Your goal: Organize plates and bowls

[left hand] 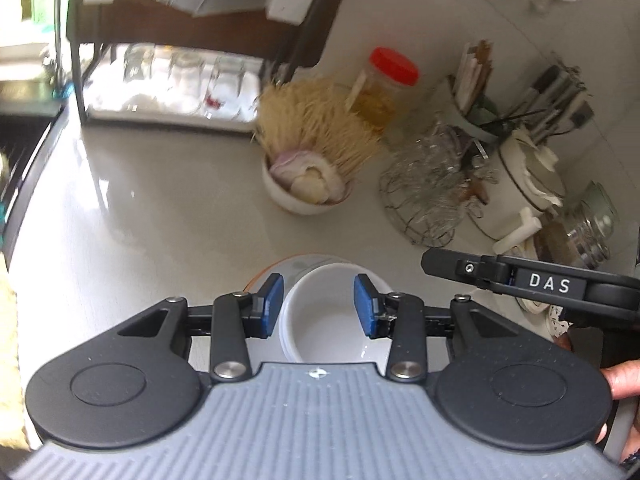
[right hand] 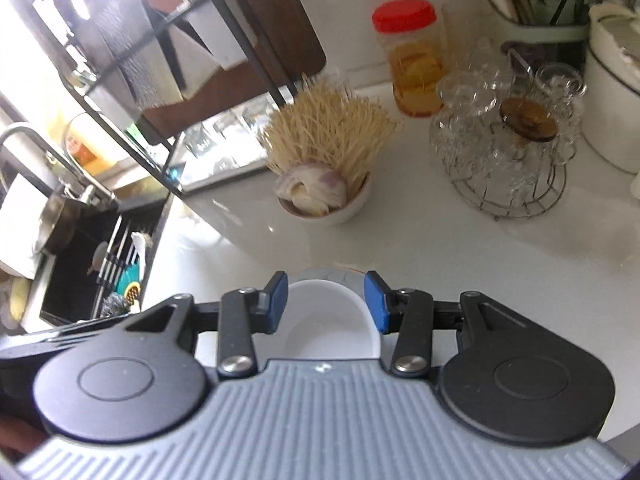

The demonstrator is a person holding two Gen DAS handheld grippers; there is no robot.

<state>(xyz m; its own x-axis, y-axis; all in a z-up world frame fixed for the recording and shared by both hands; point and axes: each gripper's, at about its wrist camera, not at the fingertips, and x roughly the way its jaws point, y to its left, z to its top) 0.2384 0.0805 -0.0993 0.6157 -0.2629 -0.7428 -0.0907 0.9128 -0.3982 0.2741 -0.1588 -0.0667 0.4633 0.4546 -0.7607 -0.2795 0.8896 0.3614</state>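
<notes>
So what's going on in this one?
A person holds a claw in each hand over a kitchen counter. Both the left claw and the right claw hover open above a white bowl that sits on a plate; neither pad touches it. Behind stands a small bowl of onion and dried noodles, untouched.
</notes>
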